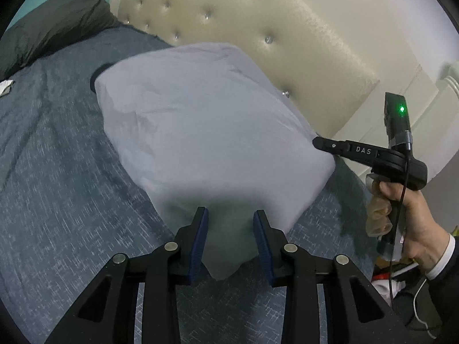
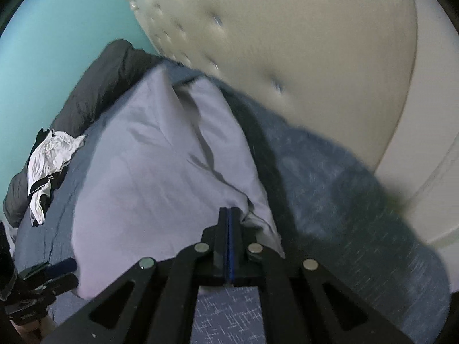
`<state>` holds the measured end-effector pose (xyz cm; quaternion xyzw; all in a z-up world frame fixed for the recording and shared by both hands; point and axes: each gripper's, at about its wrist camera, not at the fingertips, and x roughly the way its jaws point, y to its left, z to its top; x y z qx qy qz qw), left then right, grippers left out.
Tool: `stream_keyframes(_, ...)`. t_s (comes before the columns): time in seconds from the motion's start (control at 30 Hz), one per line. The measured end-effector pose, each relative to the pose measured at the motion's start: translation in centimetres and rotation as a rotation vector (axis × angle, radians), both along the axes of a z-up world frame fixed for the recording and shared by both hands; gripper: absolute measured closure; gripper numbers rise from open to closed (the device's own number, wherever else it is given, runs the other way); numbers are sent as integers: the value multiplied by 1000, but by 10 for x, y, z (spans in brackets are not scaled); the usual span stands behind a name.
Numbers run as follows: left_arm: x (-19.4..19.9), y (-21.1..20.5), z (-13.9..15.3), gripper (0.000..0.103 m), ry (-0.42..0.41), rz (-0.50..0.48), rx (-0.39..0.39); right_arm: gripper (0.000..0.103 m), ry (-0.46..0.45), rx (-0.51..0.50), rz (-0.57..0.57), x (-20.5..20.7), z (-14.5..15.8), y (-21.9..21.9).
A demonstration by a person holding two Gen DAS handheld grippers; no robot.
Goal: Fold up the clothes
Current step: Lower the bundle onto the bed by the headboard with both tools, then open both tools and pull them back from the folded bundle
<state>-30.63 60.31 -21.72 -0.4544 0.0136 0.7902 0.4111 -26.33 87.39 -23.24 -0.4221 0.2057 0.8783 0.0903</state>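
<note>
Blue-grey flecked bedding covers a bed that fills the scene, backed at the far side by a cream tufted headboard studded with small shiny buttons. Beyond the bed's far left corner a turquoise wall is seen, and a dark grey pillow is laid along that far left edge. A crumpled white and black garment is seen on the bed near the dark pillow in the right wrist view.

A pale lilac cloth, smooth with a few soft creases, is spread across the middle of the bed. In the left wrist view its near corner is drawn toward the camera and hangs between the two blue-padded fingers of the black left tool. Those fingers are spread apart, with the cloth corner lying in the gap; contact with the pads cannot be told.

At the right of that view the black right tool is held in a person's hand, a white cuff and dark sleeve showing at the wrist, and a green light glowing on top. Its tip meets the right edge of the lilac cloth. In the right wrist view its fingers are pressed together, pinching a bunched fold of the cloth edge. The right wrist view is blurred.
</note>
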Motion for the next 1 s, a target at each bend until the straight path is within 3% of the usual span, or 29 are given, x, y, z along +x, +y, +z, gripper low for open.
stream_keyframes(0.1,0,4,0,68,-1,-6,-18,103,4,-3,-12,4,0,-1)
stream_keyframes(0.43,-4,-10,22,67,-5,39,12,103,86,56,-27,31,57,-11)
stream_keyframes(1.0,35,-43,72,67,54,66,24,103,125,105,21,40,92,-86)
